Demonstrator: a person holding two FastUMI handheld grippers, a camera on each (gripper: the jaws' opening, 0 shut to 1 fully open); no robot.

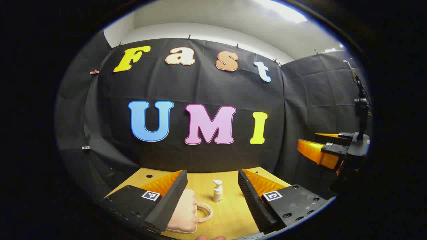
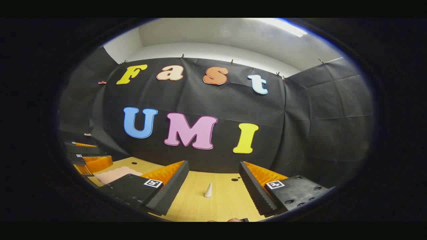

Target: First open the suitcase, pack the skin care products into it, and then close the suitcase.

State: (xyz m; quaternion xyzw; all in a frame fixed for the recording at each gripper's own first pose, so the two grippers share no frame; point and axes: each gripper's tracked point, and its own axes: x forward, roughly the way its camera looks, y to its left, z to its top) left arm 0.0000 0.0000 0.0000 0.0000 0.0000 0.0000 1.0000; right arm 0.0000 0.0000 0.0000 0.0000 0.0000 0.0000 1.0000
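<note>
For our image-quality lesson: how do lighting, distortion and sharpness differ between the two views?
Left gripper view: sharp, ceiling light glares, fisheye bows the wall, pump bottle crisp. Right gripper view: softer, dimmer, small white cone slightly blurred on the table.

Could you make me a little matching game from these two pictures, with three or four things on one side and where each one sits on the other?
Things:
1. small pale pink suitcase with a loop handle
2. small white pump bottle
3. white cone-shaped item
4. right tool

Places:
A. standing on the wooden table, between the left tool's open fingers in the left gripper view
B. far right edge of the left gripper view
C. partly behind a left tool finger
D. between the right tool's open fingers in the right gripper view

Pairs: 1-C, 2-A, 3-D, 4-B
</note>
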